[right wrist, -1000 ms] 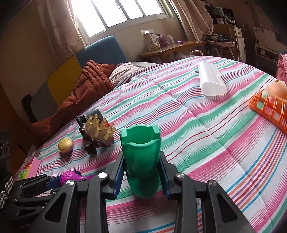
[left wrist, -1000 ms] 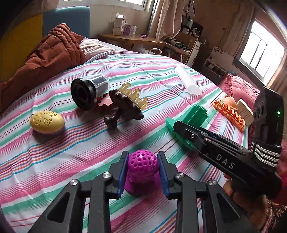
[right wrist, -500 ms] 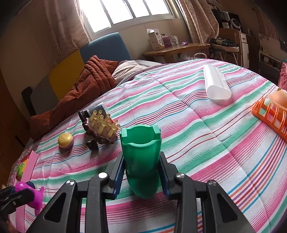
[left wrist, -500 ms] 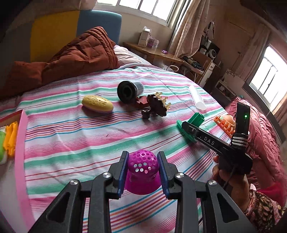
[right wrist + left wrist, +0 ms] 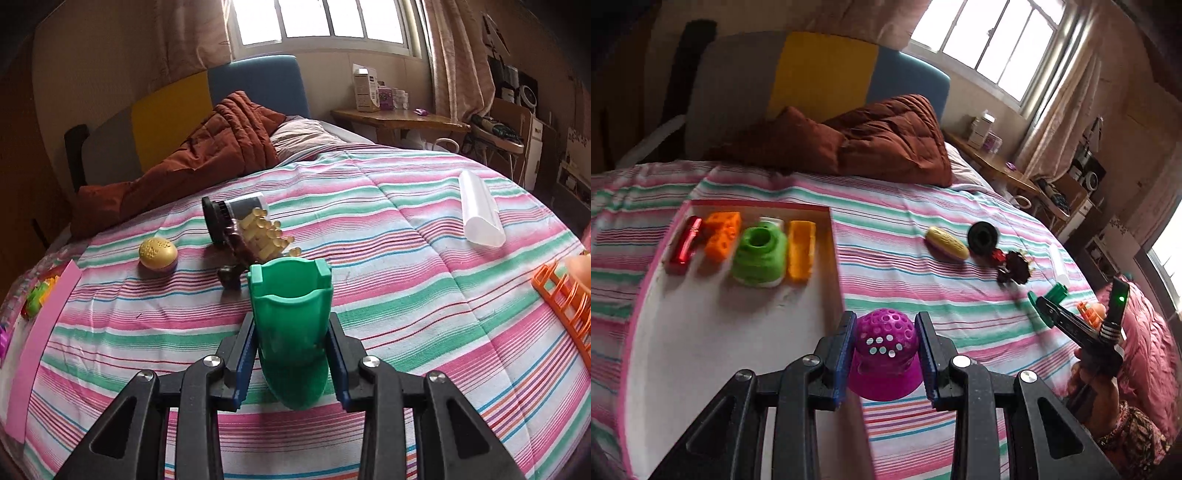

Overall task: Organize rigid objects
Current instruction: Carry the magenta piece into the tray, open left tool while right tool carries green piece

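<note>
My left gripper [image 5: 885,356] is shut on a purple perforated dome piece [image 5: 884,350], held above the right edge of a pink-rimmed white tray [image 5: 701,332]. The tray holds a red cylinder [image 5: 684,243], an orange block [image 5: 723,236], a green round piece [image 5: 760,254] and an orange bar [image 5: 801,249] in a row. My right gripper [image 5: 291,363] is shut on a green scoop-shaped holder [image 5: 291,314] above the striped bed. In the left wrist view the right gripper [image 5: 1067,321] shows at far right with a hand under it.
On the striped bedspread [image 5: 388,295] lie a yellow oval [image 5: 157,252], a black-capped jar [image 5: 229,214], a brown brush with yellow pegs [image 5: 258,236], a clear tube [image 5: 480,218] and an orange rack [image 5: 561,295]. A brown quilt [image 5: 871,140] lies at the head.
My left gripper carried the purple piece leftward and rolled; the tray has come into view beneath it. The right gripper shifted slightly with the green holder still in it.
</note>
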Motion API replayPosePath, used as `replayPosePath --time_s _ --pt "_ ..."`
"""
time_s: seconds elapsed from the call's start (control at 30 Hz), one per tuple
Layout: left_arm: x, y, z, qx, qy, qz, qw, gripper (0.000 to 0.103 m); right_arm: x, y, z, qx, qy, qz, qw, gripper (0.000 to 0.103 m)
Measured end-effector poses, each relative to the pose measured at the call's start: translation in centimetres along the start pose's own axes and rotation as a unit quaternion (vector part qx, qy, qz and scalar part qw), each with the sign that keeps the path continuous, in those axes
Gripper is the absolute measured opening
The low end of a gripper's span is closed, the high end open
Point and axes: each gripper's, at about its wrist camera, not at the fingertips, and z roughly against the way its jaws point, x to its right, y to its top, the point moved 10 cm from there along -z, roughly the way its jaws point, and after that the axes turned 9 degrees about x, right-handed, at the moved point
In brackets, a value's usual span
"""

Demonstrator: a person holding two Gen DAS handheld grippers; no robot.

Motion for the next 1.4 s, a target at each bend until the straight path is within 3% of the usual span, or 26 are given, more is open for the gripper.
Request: replayPosePath --time_s 0.37,0.8,0.87,0.9,0.93,1.0,1.23,1.4 --pt "-11.1 1.5 0.3 0.006 0.099 0.034 0.9945 0.032 -7.1 -0.3 2.3 -0.012 0.051 0.016 0.999 0.035" --pt "-17.3 3.2 -2.6 -0.015 0.17 0.036 0.9848 0.033 -18.9 0.3 5.9 -0.013 0.159 0.036 0.987 0.035" --pt "-17.4 3.4 -2.4 -0.011 0.167 0.04 0.985 0.043 -20.3 0.1 6.2 -0.017 0.171 0.041 0.984 0.035" --pt "-17.3 3.4 -2.0 -0.005 0.16 0.05 0.9859 0.06 -21.1 0.1 6.3 -0.019 0.177 0.043 0.983 0.035" --pt "-17.3 3.5 -1.5 0.006 0.154 0.061 0.9863 0.069 -21.8 0.0 6.4 -0.021 0.183 0.047 0.982 0.035" --pt "-16.8 3.7 -0.1 0.029 0.14 0.082 0.9863 0.077 -23.1 -0.2 6.7 -0.025 0.196 0.053 0.979 0.035" --pt "-14.9 1.9 4.4 0.067 0.141 0.1 0.9827 0.095 -28.1 -1.6 7.1 -0.05 0.241 0.076 0.966 0.035" --pt "-14.3 0.2 6.5 0.067 0.151 0.109 0.9803 0.099 -31.1 -2.8 7.1 -0.074 0.27 0.083 0.956 0.035"
